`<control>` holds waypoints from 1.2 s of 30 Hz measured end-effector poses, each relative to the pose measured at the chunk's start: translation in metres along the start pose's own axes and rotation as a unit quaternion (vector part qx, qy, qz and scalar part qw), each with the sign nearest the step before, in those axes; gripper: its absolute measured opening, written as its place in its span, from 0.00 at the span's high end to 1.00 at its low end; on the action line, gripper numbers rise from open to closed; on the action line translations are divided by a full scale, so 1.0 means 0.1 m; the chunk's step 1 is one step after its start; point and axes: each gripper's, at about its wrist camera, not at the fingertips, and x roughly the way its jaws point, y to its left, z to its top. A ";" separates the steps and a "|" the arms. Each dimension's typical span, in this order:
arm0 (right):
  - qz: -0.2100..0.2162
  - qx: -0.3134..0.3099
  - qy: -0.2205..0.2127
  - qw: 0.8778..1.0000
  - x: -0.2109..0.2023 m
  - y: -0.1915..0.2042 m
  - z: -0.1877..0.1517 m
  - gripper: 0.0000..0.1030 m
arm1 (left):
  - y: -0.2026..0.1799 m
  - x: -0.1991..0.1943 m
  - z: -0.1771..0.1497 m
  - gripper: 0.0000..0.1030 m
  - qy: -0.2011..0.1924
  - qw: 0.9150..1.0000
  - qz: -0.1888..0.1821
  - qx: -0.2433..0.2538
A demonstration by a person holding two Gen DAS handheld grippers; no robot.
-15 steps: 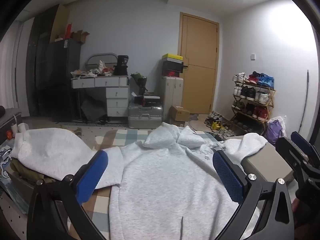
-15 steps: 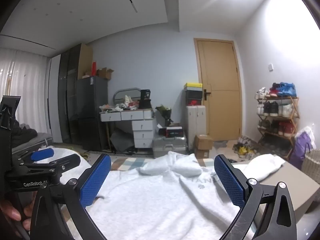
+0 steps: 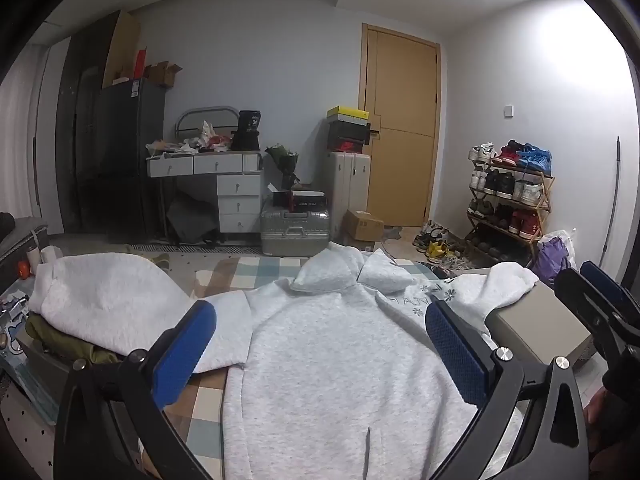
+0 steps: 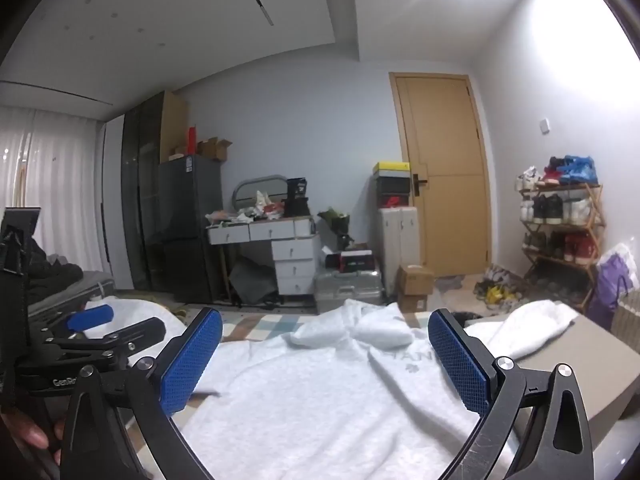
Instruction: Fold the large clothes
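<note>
A light grey hooded sweatshirt (image 3: 340,344) lies spread flat on a checked cloth (image 3: 204,400), hood away from me and both sleeves stretched out sideways. My left gripper (image 3: 320,356) hovers above its body, open, nothing between the blue pads. In the right wrist view the same sweatshirt (image 4: 320,392) fills the lower half. My right gripper (image 4: 324,360) is open above it, with nothing between its pads. The left gripper (image 4: 92,332) shows at the left edge there, and the right gripper's fingers (image 3: 600,296) at the right edge of the left wrist view.
The right sleeve drapes over a beige box (image 3: 544,320). The left sleeve rests on a heap of olive cloth (image 3: 68,340). Beyond stand a silver suitcase (image 3: 294,228), a white drawer desk (image 3: 224,188), a dark fridge (image 3: 128,152), a shoe rack (image 3: 508,200) and a wooden door (image 3: 400,128).
</note>
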 end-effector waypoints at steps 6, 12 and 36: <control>0.003 -0.006 -0.002 1.000 -0.02 0.02 -0.05 0.00 | 0.02 -0.01 -0.02 0.01 -0.002 1.000 0.003 -0.011; 0.009 -0.003 -0.001 1.000 -0.02 0.03 -0.03 0.00 | 0.01 -0.04 -0.04 0.01 -0.008 1.000 0.003 -0.009; 0.015 -0.011 -0.016 1.000 -0.06 0.05 -0.04 0.00 | 0.02 -0.05 -0.05 0.01 -0.008 1.000 0.005 -0.011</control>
